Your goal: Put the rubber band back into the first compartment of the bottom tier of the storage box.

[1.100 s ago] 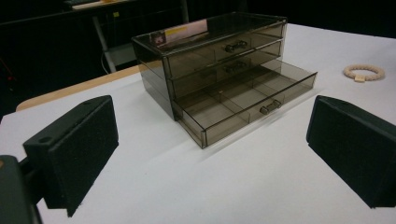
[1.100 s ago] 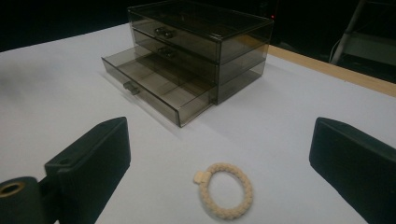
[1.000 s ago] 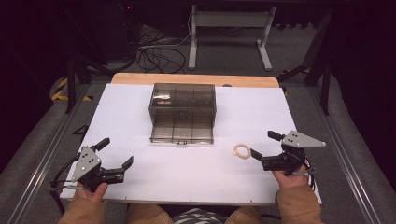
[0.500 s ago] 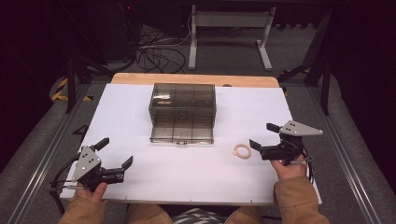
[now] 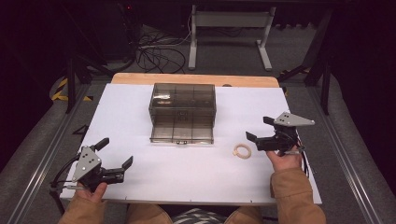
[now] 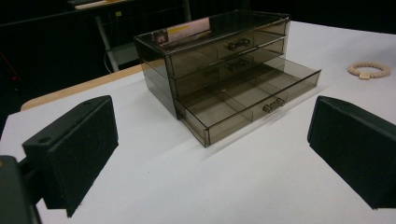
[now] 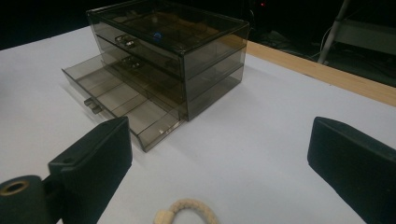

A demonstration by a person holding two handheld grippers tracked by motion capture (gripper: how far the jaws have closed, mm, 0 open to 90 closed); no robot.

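Observation:
A smoky see-through box of three drawers (image 5: 182,100) stands mid-table, its bottom drawer (image 5: 182,131) pulled out toward me and bare inside. A beige rope ring (image 5: 242,150) lies flat on the white table to the right of that drawer. My right gripper (image 5: 257,128) hovers just right of the ring, open, with nothing between its jaws. In the right gripper view the ring (image 7: 187,212) lies low between the jaws, with the box (image 7: 173,46) beyond. My left gripper (image 5: 116,151) rests open and holding nothing near the front left edge. It faces the box (image 6: 219,60) and ring (image 6: 369,70).
The white table top (image 5: 140,186) spreads around the box, and a wooden strip (image 5: 196,79) runs along its far edge. Beyond are cables (image 5: 154,56) on the floor and a metal stand (image 5: 229,28). Metal rails (image 5: 42,158) flank both sides.
My right gripper has moved away from me and slightly left, closer to the ring. The left gripper, ring and box have stayed put.

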